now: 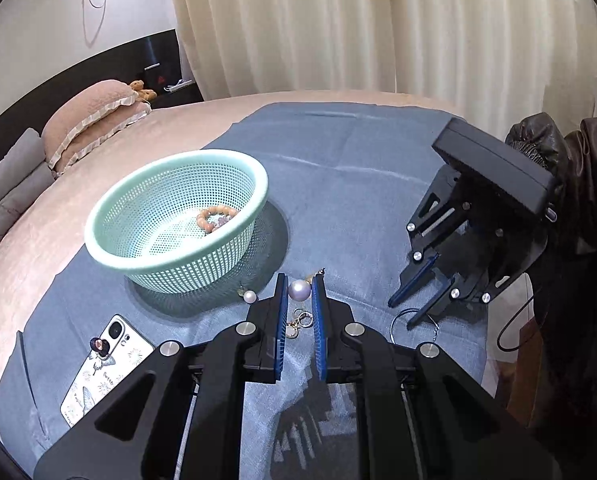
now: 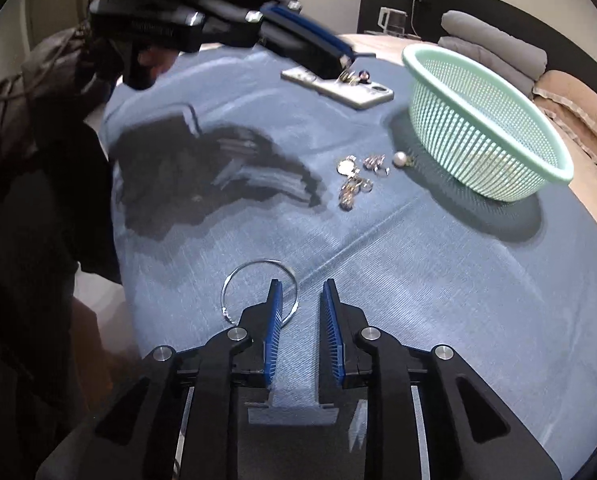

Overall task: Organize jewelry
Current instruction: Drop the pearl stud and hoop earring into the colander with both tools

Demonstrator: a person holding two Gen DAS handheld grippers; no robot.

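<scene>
A mint green mesh basket [image 1: 178, 216] [image 2: 482, 120] stands on a blue cloth and holds a beaded bracelet [image 1: 216, 218]. My left gripper [image 1: 298, 280] hangs above the cloth with its jaws a little apart around a pearl earring [image 1: 299, 290]; whether they touch it is unclear. It shows raised in the right wrist view [image 2: 348, 58]. A second pearl earring [image 1: 249, 296] [image 2: 399, 159] lies by the basket. Small rings and charms [image 1: 298, 322] [image 2: 356, 178] lie on the cloth. My right gripper [image 2: 300, 284] [image 1: 408, 312] is open over a silver bangle [image 2: 258, 290].
A phone [image 1: 102, 368] [image 2: 338, 90] in a patterned case lies on the cloth at the left. The cloth [image 1: 358, 184] covers a bed with pillows [image 1: 94, 120]. Curtains hang behind. A person in dark clothes [image 2: 26, 184] stands at the bed's edge.
</scene>
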